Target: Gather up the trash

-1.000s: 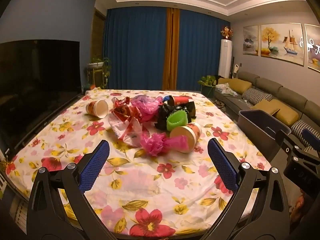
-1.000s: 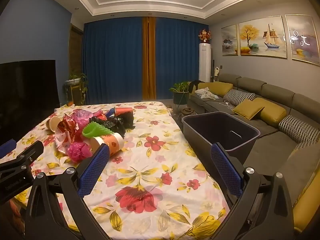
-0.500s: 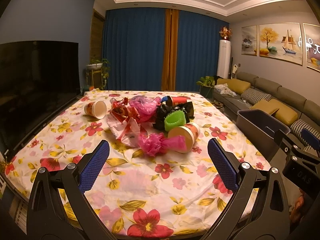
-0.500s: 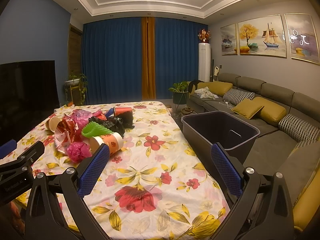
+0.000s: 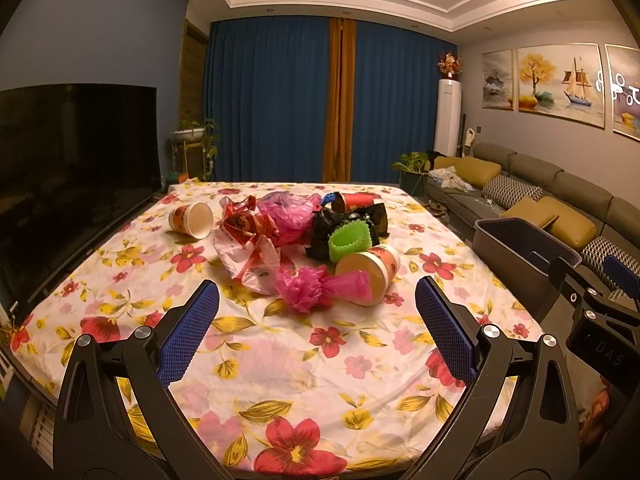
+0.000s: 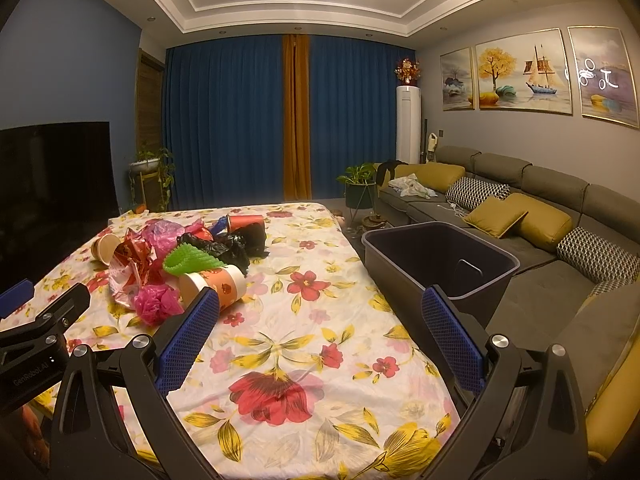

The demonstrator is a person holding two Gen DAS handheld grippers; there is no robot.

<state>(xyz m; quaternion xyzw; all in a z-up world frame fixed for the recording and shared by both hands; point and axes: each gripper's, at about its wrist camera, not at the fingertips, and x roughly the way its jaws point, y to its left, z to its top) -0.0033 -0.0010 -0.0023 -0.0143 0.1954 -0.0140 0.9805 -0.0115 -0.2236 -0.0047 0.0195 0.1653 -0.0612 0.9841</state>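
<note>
A heap of trash lies mid-table on the floral cloth: a pink crumpled bag [image 5: 316, 286] nearest me, a tipped paper cup [image 5: 370, 274], a green ruffled cup [image 5: 348, 240], black bags [image 5: 352, 218], a red-white wrapper [image 5: 248, 248] and a lone paper cup [image 5: 192, 220] at the left. My left gripper [image 5: 318, 320] is open and empty, short of the pink bag. My right gripper [image 6: 320, 328] is open and empty over the cloth, right of the heap [image 6: 180, 264]. A dark grey bin [image 6: 440, 256] stands off the table's right edge.
A large TV [image 5: 72, 168] runs along the table's left side. A sofa with cushions [image 6: 520, 216] lies beyond the bin at the right. Potted plants [image 6: 360, 184] and blue curtains stand at the far wall.
Both grippers stay open. The left view has shifted slightly, the heap sitting a little lower and closer; the right view is nearly unchanged.
</note>
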